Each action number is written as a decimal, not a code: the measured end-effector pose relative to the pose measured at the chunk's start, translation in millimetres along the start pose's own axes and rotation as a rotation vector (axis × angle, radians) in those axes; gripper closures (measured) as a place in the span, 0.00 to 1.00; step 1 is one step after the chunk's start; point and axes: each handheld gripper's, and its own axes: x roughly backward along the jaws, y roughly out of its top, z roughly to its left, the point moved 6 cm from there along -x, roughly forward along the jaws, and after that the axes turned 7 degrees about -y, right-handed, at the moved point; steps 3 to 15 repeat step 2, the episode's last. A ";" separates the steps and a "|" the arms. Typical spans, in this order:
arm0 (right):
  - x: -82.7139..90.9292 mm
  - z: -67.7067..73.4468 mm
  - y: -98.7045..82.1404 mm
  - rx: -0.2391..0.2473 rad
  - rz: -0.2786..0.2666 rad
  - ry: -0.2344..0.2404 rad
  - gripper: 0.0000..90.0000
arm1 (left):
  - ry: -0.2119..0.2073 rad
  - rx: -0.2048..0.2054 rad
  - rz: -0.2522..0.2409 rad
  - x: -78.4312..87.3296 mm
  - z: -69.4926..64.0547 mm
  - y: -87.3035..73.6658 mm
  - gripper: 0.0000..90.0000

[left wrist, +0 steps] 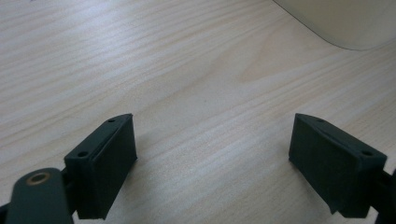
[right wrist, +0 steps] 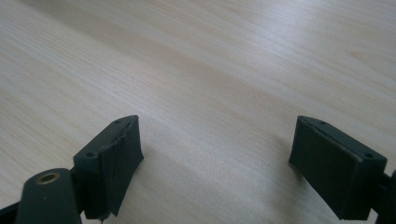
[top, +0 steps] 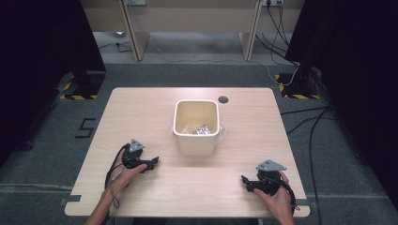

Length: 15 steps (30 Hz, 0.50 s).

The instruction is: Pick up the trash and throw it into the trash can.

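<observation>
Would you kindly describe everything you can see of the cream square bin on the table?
The cream square plastic bin has rounded corners and a thick rolled rim. It stands upright and open-topped near the middle of the pale wooden table, just in front of a small dark round hole. Inside, toward its right front corner, lie some crumpled silvery pieces. A thin clear film seems to stick out beside its right wall. Neither hand-held gripper touches it; one curved cream corner shows in the left gripper view.
</observation>
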 end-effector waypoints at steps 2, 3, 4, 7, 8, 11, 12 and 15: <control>0.4 -0.1 -0.5 0.000 0.000 0.000 0.18 | 0.000 0.000 0.000 0.0 0.0 0.0 0.16; 0.4 -0.1 -0.5 0.000 0.000 0.000 0.18 | 0.000 0.000 0.000 0.0 0.0 0.0 0.16; 0.4 -0.1 -0.5 0.000 0.000 0.000 0.18 | 0.000 0.000 0.000 0.0 0.0 0.0 0.16; 0.4 -0.1 -0.5 0.000 0.000 0.000 0.18 | 0.000 0.000 0.000 0.0 0.0 0.0 0.16; 0.4 -0.1 -0.5 0.000 0.000 0.000 0.18 | 0.000 0.000 0.000 0.0 0.0 0.0 0.16; 0.4 -0.1 -0.5 0.000 0.000 0.000 0.18 | 0.000 0.000 0.000 0.0 0.0 0.0 0.16; 0.4 -0.1 -0.5 0.000 0.000 0.000 0.18 | 0.000 0.000 0.000 0.0 0.0 0.0 0.16; 0.4 -0.1 -0.5 0.000 0.000 0.000 0.18 | 0.000 0.000 0.000 0.0 0.0 0.0 0.16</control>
